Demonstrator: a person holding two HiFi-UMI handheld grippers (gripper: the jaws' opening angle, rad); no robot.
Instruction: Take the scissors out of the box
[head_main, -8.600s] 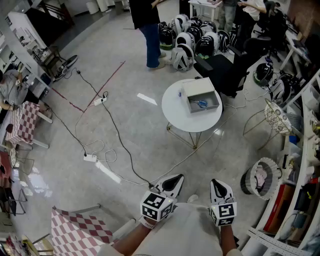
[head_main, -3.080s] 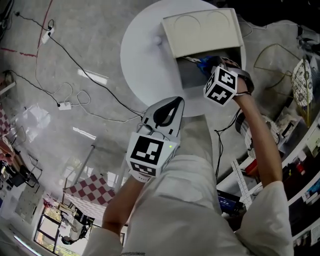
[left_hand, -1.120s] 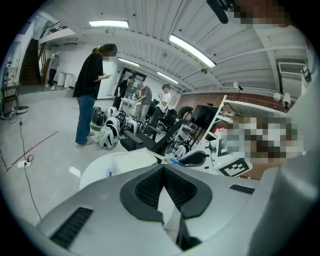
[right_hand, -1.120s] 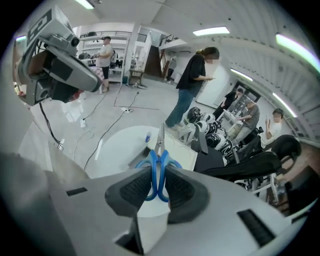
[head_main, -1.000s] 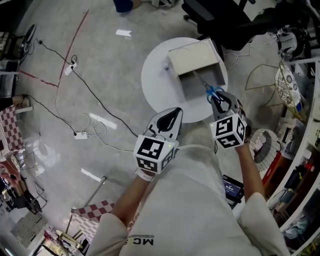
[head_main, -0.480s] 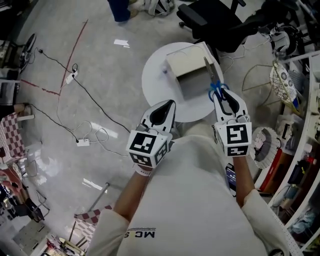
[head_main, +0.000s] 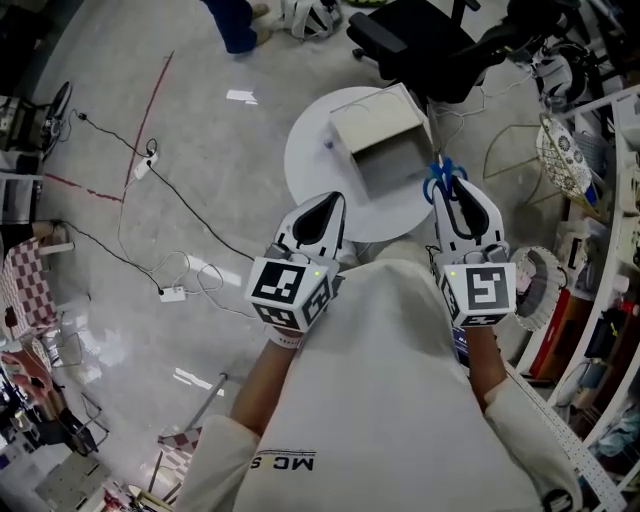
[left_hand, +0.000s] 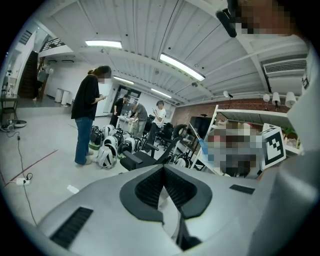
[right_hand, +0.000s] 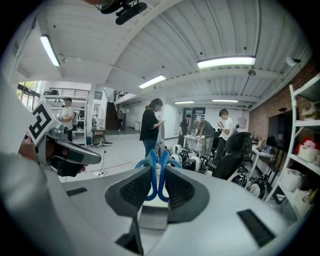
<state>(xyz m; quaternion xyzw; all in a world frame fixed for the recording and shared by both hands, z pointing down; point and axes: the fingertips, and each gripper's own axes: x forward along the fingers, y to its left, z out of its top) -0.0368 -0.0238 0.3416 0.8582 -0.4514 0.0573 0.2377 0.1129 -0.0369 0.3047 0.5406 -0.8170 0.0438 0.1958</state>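
Observation:
The blue-handled scissors (head_main: 443, 178) are clamped by their handles in my right gripper (head_main: 449, 190), which is held up over the near right edge of the round white table (head_main: 312, 165). In the right gripper view the blue handles (right_hand: 156, 176) sit between the pads and the blades point away from me. The cream box (head_main: 381, 122) stands open on the table, and its grey inside looks bare. My left gripper (head_main: 331, 202) hovers at the table's near edge. Its jaws meet with nothing between them in the left gripper view (left_hand: 163, 171).
A black office chair (head_main: 412, 38) stands just beyond the table. Cables and a power strip (head_main: 172, 293) lie on the floor at the left. Wire baskets (head_main: 561, 152) and shelving line the right side. A person's legs (head_main: 233, 22) and helmets (head_main: 305, 14) are at the far edge.
My right gripper has drawn back from the box with the scissors, which are now outside the box beside the table's right edge. The left gripper stayed shut and barely moved.

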